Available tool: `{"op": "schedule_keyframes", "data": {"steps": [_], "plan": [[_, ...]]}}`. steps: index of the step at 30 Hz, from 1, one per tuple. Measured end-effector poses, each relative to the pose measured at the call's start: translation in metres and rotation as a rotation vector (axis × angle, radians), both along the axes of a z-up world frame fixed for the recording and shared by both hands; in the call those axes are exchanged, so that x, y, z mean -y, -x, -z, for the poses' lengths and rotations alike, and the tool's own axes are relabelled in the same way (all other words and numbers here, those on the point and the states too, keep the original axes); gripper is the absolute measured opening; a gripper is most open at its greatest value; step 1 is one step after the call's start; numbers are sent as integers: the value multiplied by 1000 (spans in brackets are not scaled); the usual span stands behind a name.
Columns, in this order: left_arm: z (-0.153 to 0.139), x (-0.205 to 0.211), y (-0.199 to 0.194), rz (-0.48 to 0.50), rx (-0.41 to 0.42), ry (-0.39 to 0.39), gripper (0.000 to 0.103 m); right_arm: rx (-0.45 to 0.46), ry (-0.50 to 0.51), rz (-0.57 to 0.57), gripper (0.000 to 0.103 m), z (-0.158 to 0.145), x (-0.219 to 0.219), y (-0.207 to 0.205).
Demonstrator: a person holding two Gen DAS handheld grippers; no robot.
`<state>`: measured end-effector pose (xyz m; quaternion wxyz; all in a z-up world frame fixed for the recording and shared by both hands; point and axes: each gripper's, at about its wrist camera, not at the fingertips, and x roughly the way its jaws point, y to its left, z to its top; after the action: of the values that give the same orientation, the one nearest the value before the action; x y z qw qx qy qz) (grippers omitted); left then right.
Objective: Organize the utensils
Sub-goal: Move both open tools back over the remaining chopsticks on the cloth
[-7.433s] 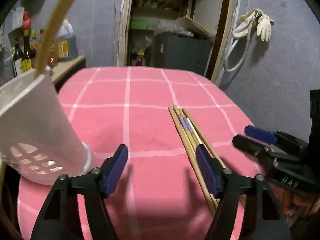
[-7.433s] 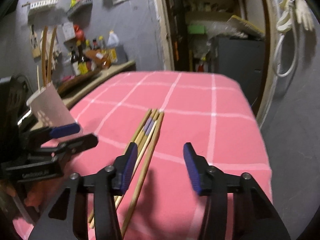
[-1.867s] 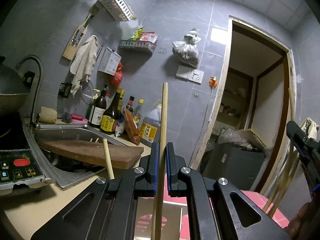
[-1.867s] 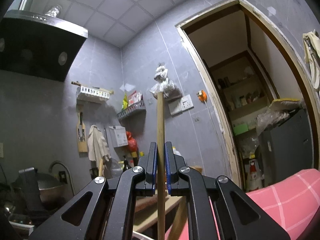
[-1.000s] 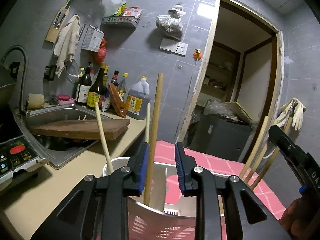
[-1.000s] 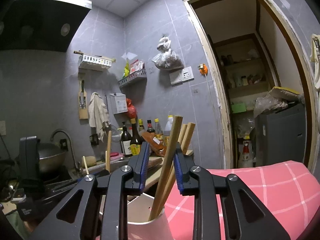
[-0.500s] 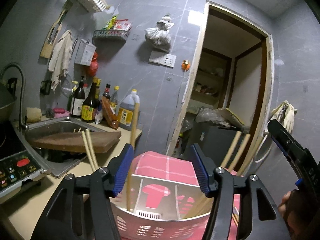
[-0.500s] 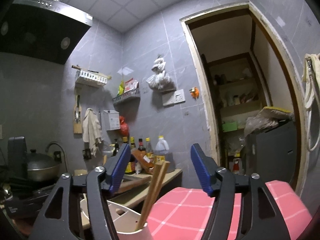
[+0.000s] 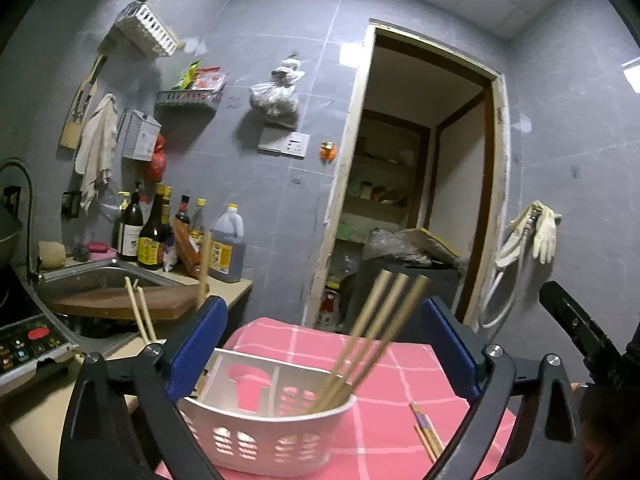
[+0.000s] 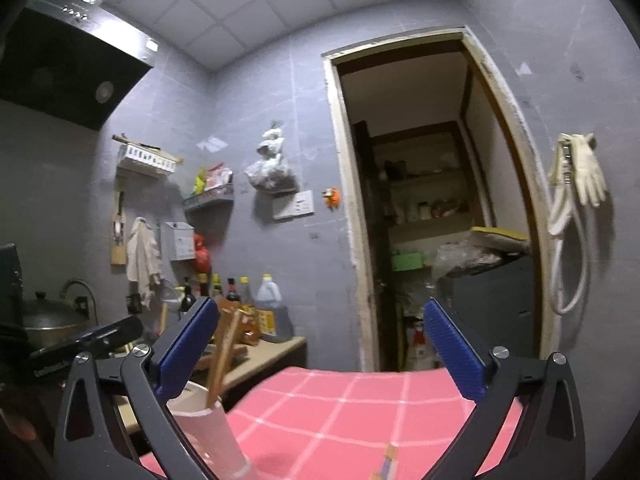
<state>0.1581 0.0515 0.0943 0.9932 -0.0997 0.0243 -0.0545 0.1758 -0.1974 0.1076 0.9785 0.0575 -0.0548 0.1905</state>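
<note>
We see our left claw (image 9: 320,354) spread wide, gripping nothing, over the white slotted plastic utensil basket (image 9: 256,440) holding three leaning bamboo chopsticks (image 9: 372,340) on the pink checked worktop (image 9: 400,420); more loose chopsticks (image 9: 428,432) lie alongside; our right claw (image 10: 320,360) gapes empty.

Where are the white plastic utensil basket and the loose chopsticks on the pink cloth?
White plastic utensil basket (image 9: 260,446): left wrist view, perforated front wall.
Loose wooden chopsticks (image 9: 426,430): left wrist view, middle of the bundle.
</note>
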Motion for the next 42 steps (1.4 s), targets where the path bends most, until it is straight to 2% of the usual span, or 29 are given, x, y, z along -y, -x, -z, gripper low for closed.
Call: {"op": "schedule_keyframes", "data": {"steps": [7, 16, 25, 31, 34, 36, 37, 42], "plan": [[15, 35, 4, 71, -68, -17, 95, -61, 29, 61, 103, 12, 30, 17], [46, 63, -4, 89, -173, -33, 95, -168, 72, 106, 103, 40, 45, 12], [77, 84, -32, 107, -369, -90, 95, -391, 134, 130, 103, 64, 52, -22], [93, 96, -51, 127, -465, -133, 95, -543, 170, 111, 102, 85, 53, -44], [100, 101, -58, 148, -498, -149, 95, -630, 188, 88, 92, 97, 51, -56], [104, 103, -62, 159, -520, -155, 95, -682, 202, 71, 79, 105, 51, -64], [106, 104, -66, 169, -534, -158, 93, -705, 207, 59, 75, 108, 50, -67], [115, 109, -84, 224, -612, -162, 79, -819, 254, 2, 57, 121, 44, -86]]}}
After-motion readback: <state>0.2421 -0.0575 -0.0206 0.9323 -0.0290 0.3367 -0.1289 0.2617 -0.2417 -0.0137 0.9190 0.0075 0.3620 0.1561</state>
